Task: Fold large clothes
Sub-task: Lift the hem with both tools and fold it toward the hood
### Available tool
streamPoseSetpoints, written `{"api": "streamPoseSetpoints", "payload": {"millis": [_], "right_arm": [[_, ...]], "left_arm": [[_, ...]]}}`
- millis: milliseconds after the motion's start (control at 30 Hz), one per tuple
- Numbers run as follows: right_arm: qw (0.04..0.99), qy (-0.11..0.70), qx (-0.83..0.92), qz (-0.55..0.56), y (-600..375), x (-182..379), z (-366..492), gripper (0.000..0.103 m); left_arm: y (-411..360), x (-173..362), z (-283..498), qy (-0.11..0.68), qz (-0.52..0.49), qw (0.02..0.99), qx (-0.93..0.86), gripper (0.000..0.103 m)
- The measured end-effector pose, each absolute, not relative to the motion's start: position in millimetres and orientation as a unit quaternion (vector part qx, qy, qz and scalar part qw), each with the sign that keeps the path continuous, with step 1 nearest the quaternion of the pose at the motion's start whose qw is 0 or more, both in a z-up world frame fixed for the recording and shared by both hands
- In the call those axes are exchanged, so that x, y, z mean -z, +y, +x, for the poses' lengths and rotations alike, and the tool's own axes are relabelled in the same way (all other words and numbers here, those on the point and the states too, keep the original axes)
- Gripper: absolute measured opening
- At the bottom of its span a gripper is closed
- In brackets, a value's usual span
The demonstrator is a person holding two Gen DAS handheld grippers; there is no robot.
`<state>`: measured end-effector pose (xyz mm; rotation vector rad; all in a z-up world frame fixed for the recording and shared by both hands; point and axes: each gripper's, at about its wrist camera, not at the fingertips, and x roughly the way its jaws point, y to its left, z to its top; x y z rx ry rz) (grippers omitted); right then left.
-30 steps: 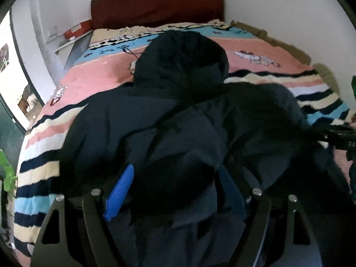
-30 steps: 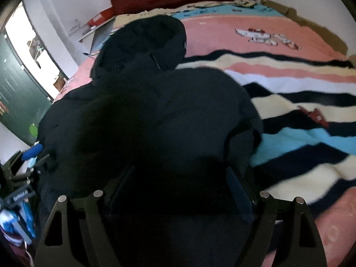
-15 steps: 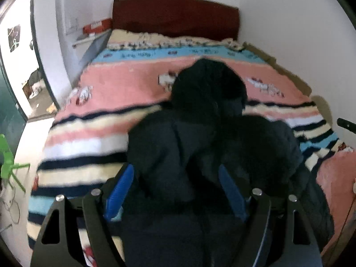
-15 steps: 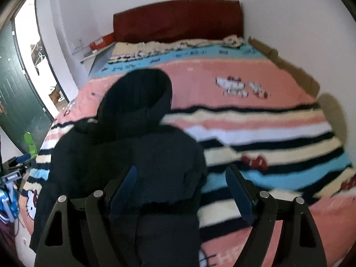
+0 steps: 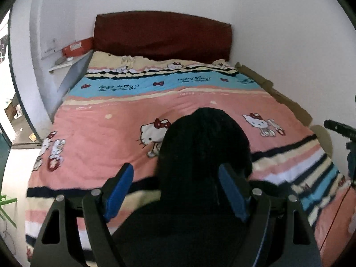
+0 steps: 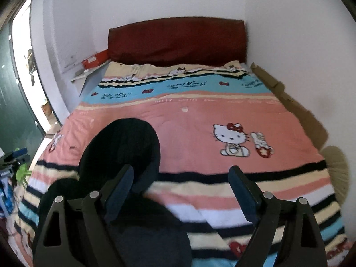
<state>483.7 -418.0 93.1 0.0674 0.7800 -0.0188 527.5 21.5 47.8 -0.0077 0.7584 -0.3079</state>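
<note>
A large dark hooded jacket lies on the bed, hood toward the headboard. In the right wrist view it lies at lower left. My left gripper is open, raised above the jacket's lower part, with nothing between its blue pads. My right gripper is open and empty, above the striped blanket to the right of the jacket. Part of the right gripper shows at the right edge of the left wrist view.
The bed has a pink, blue and striped cartoon-cat blanket and a dark red headboard. A small shelf with a red box is at the left. A doorway opens at far left. Walls stand behind and to the right.
Both grippers have pulled back and up from the jacket. The jacket now looks smaller and farther, with much more of the blanket showing.
</note>
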Motion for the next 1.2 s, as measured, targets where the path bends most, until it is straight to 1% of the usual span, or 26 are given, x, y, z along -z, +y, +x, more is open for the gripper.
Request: {"api": "streamPoseSetpoints", "payload": {"millis": [167, 267, 433, 500, 667, 733, 800, 867, 933, 967, 1000, 1033, 1067, 1100, 1133, 1200], "right_arm": [[0.92, 0.388, -0.004, 0.049, -401, -48, 554, 0.086], [0.916, 0.396, -0.016, 0.06, -391, -14, 594, 0.086], [0.907, 0.405, -0.035, 0.108, -384, 45, 650, 0.089], [0.901, 0.418, -0.036, 0.112, -378, 70, 671, 0.089], [0.891, 0.438, -0.048, 0.107, -362, 112, 700, 0.09], [0.89, 0.441, -0.051, 0.108, -359, 121, 706, 0.09], [0.886, 0.447, -0.055, 0.111, -355, 131, 713, 0.089], [0.885, 0.45, -0.06, 0.106, -351, 137, 716, 0.088], [0.884, 0.452, -0.067, 0.102, -347, 140, 719, 0.08], [0.883, 0.452, -0.071, 0.104, -345, 141, 720, 0.072], [0.882, 0.453, -0.074, 0.106, -345, 142, 722, 0.059], [0.882, 0.453, -0.077, 0.107, -343, 143, 723, 0.051], [0.881, 0.453, -0.081, 0.107, -343, 143, 723, 0.036], [0.881, 0.454, -0.084, 0.103, -340, 143, 722, 0.023], [0.882, 0.453, -0.088, 0.097, -338, 142, 720, 0.019], [0.884, 0.45, -0.1, 0.078, -331, 134, 710, 0.014]], "left_arm": [[-14, -16, 595, 0.385, 0.002, 0.911, 0.148, 0.078], [-42, 7, 633, 0.392, 0.023, 0.908, 0.148, 0.078], [-74, 46, 681, 0.403, 0.032, 0.902, 0.149, 0.078], [-80, 58, 693, 0.405, 0.036, 0.902, 0.147, 0.078], [-92, 88, 713, 0.411, 0.05, 0.899, 0.141, 0.078], [-92, 100, 718, 0.42, 0.044, 0.896, 0.137, 0.078], [-91, 104, 721, 0.424, 0.036, 0.894, 0.139, 0.076], [-89, 106, 722, 0.425, 0.025, 0.894, 0.14, 0.076], [-88, 104, 722, 0.421, 0.017, 0.895, 0.145, 0.076], [-87, 103, 722, 0.42, 0.014, 0.895, 0.148, 0.073], [-87, 103, 722, 0.421, 0.013, 0.894, 0.151, 0.068], [-87, 103, 721, 0.423, 0.015, 0.893, 0.151, 0.046], [-88, 104, 720, 0.429, 0.017, 0.891, 0.146, 0.02], [-86, 104, 719, 0.435, 0.015, 0.889, 0.143, 0.015], [-85, 103, 715, 0.434, 0.013, 0.889, 0.143, 0.013], [-84, 96, 705, 0.428, 0.018, 0.892, 0.145, 0.01]]}}
